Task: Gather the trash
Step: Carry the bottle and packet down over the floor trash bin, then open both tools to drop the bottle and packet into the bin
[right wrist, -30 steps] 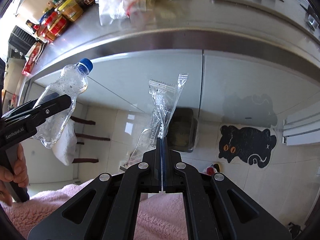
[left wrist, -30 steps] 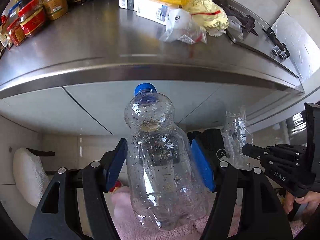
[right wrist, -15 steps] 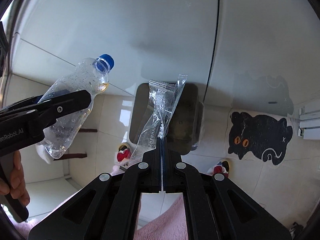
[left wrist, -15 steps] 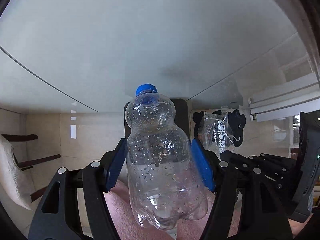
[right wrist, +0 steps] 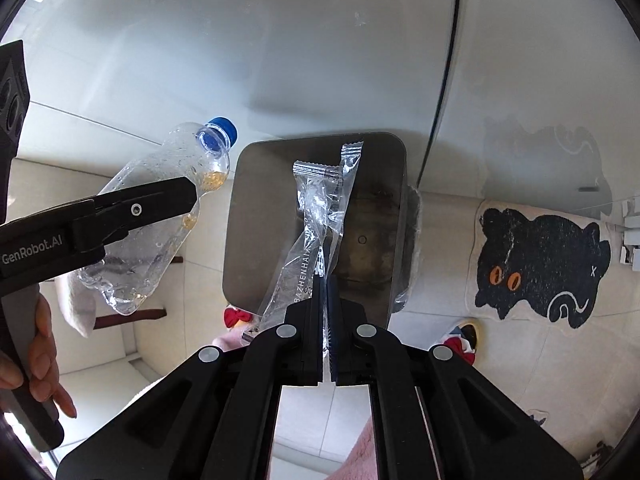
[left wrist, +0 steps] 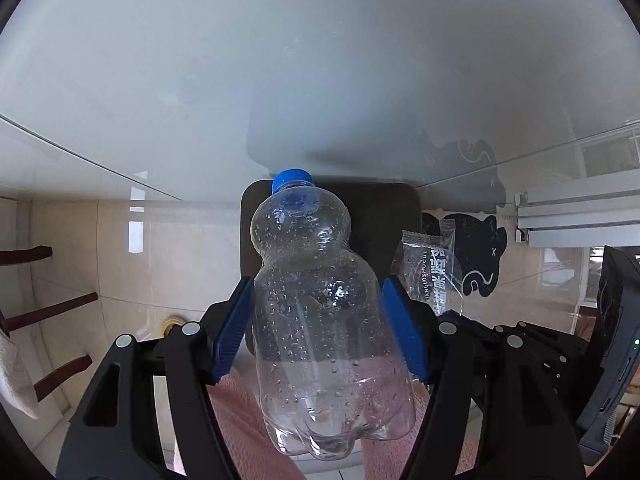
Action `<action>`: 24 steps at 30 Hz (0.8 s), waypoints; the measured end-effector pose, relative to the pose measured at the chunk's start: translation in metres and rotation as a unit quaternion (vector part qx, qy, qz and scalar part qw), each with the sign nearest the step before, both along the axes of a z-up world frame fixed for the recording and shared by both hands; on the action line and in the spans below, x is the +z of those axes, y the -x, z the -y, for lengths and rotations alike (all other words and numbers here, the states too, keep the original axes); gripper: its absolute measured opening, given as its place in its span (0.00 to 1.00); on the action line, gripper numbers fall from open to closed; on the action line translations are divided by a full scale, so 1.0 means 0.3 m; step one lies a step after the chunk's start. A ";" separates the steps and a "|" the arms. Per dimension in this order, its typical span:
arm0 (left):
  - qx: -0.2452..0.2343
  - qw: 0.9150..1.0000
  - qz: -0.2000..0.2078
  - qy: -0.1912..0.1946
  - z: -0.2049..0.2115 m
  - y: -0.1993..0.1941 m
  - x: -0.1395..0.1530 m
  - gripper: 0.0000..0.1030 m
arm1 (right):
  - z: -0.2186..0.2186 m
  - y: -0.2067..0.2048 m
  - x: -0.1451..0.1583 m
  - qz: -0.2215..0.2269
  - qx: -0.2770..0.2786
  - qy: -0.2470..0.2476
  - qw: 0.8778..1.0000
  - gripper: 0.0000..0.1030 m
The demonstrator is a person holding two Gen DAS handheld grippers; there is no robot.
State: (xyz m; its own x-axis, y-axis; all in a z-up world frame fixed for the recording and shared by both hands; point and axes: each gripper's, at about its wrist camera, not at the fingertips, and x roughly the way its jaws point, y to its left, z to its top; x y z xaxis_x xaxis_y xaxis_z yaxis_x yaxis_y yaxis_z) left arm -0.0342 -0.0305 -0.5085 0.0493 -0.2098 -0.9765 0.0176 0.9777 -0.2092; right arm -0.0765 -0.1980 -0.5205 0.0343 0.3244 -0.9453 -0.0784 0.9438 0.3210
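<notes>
We've got the bottle [left wrist: 320,312] clamped in the left gripper [left wrist: 320,332], the wrapper [right wrist: 316,232] pinched in the right gripper [right wrist: 326,280], over the bin [right wrist: 260,208].

Pale glossy cabinet doors [right wrist: 320,40], split by a dark vertical seam at right, fill the far field above a beige tiled floor [right wrist: 432,288]. Black cat-shaped mat [right wrist: 540,268] with orange eyes lies on the floor at right, close to the cabinet base. Dark wooden chair legs [left wrist: 48,312] with a white cushion [left wrist: 16,376] stand at far left; grey rail profiles [left wrist: 580,216] at far right.
</notes>
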 end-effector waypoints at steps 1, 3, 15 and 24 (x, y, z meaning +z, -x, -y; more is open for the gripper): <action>-0.002 1.000 0.000 -0.003 -0.003 -0.003 -0.008 0.61 | -0.008 -0.001 -0.008 -0.001 0.002 0.001 1.000 0.06; -0.005 1.000 -0.001 -0.006 -0.007 -0.011 -0.020 0.61 | -0.020 -0.003 -0.025 -0.005 0.007 0.001 1.000 0.06; -0.005 1.000 0.003 -0.005 0.003 -0.073 -0.020 0.80 | -0.024 -0.017 -0.045 -0.002 0.012 -0.003 1.000 0.57; 0.004 1.000 0.008 -0.011 -0.016 -0.067 0.074 0.92 | -0.020 0.003 0.071 0.010 0.041 0.004 0.999 0.96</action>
